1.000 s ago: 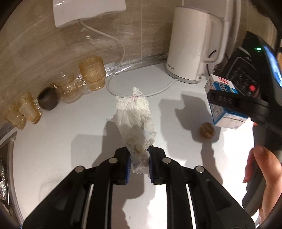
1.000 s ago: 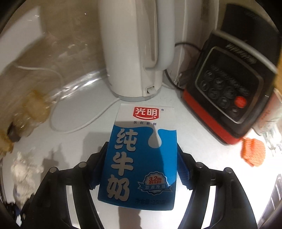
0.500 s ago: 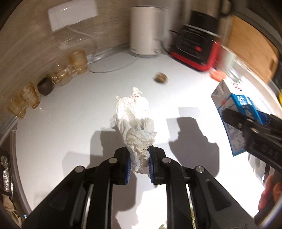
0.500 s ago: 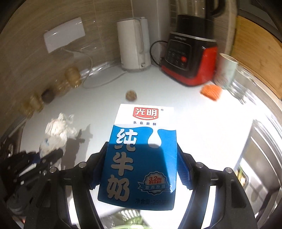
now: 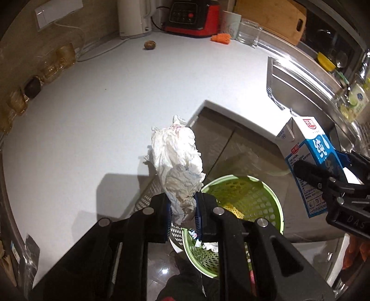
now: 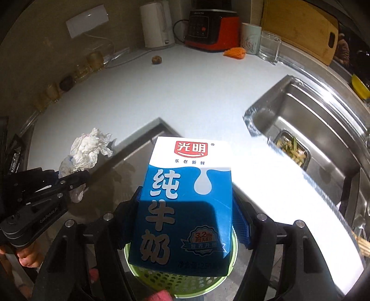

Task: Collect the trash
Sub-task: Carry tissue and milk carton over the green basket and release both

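My left gripper [image 5: 182, 209] is shut on a crumpled white paper towel [image 5: 178, 159] and holds it above the rim of a green perforated trash basket [image 5: 261, 199] on the floor. My right gripper [image 6: 187, 213] is shut on a blue and white milk carton [image 6: 185, 196] and holds it above the same basket [image 6: 185, 282]. The carton [image 5: 307, 157] shows at the right of the left wrist view; the towel [image 6: 85, 152] shows at the left of the right wrist view. Some white trash lies inside the basket.
A white counter [image 5: 104, 104] carries a small brown ball [image 5: 149, 44], a kettle [image 5: 134, 18], a red blender base [image 5: 192, 16], an orange scrubber [image 5: 220, 37], glass jars [image 5: 248, 32] and amber glasses [image 5: 62, 58]. A steel sink [image 6: 307, 129] holds food scraps at the right.
Both grippers pulled back from the counter and now hang over the green basket beside the cabinet. Each still holds its item.
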Motion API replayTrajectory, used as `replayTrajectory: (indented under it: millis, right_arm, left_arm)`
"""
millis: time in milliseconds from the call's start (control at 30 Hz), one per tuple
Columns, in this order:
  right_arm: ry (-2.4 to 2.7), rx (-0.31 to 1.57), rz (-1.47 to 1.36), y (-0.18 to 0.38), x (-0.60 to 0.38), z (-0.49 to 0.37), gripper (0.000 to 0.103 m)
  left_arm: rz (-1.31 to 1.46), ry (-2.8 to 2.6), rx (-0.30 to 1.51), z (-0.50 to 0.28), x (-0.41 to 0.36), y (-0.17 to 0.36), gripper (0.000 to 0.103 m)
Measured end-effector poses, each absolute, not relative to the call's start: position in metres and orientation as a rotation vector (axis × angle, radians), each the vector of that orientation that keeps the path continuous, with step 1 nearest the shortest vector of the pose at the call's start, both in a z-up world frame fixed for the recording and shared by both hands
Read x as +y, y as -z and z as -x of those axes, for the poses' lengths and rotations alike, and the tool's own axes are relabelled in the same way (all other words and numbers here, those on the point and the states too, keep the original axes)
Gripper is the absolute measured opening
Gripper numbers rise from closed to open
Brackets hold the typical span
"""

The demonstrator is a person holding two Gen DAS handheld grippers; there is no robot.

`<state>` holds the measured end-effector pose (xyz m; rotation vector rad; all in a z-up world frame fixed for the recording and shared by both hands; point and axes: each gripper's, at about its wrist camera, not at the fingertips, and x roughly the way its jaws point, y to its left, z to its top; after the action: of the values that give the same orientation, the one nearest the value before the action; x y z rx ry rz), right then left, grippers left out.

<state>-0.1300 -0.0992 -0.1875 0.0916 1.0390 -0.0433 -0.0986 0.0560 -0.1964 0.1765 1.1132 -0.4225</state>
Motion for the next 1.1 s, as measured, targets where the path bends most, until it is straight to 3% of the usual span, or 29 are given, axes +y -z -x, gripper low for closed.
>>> replayTrajectory:
  millis: [300,333,367,433,833,900,933,967,1100]
  right_arm:
    - [0.043,1.113,-0.085,0.226,-0.090,0.173,0.070]
    - [0.047,1.127,-0.072,0.232,-0.088,0.173,0.073]
    - [0.043,1.149,-0.057,0.238,-0.086,0.175,0.084]
    - [0.046,1.180,-0.026,0.249,-0.083,0.177,0.096]
    - [0.161,1.143,-0.084,0.231,-0.111,0.191,0.101]
    - [0.183,1.130,-0.096,0.226,-0.120,0.192,0.101]
    - [0.196,1.125,-0.100,0.224,-0.122,0.193,0.101]
    - [0.208,1.119,-0.103,0.222,-0.126,0.194,0.101]
    - [0.245,1.105,-0.118,0.217,-0.137,0.198,0.101]
  left_arm:
    - [-0.205,0.472,1.133,0.126,0.048,0.202,0.016]
    - [-0.204,0.472,1.135,0.127,0.048,0.203,0.016]
    - [-0.203,0.474,1.138,0.126,0.048,0.203,0.016]
    - [-0.203,0.477,1.148,0.126,0.047,0.205,0.016]
    - [-0.239,0.558,1.164,0.136,0.028,0.213,0.017]
    - [-0.257,0.574,1.171,0.140,0.023,0.215,0.038]
    - [-0.266,0.575,1.168,0.142,0.021,0.216,0.060]
    - [-0.277,0.572,1.162,0.143,0.019,0.216,0.076]
    - [-0.299,0.594,1.147,0.146,0.012,0.214,0.084]
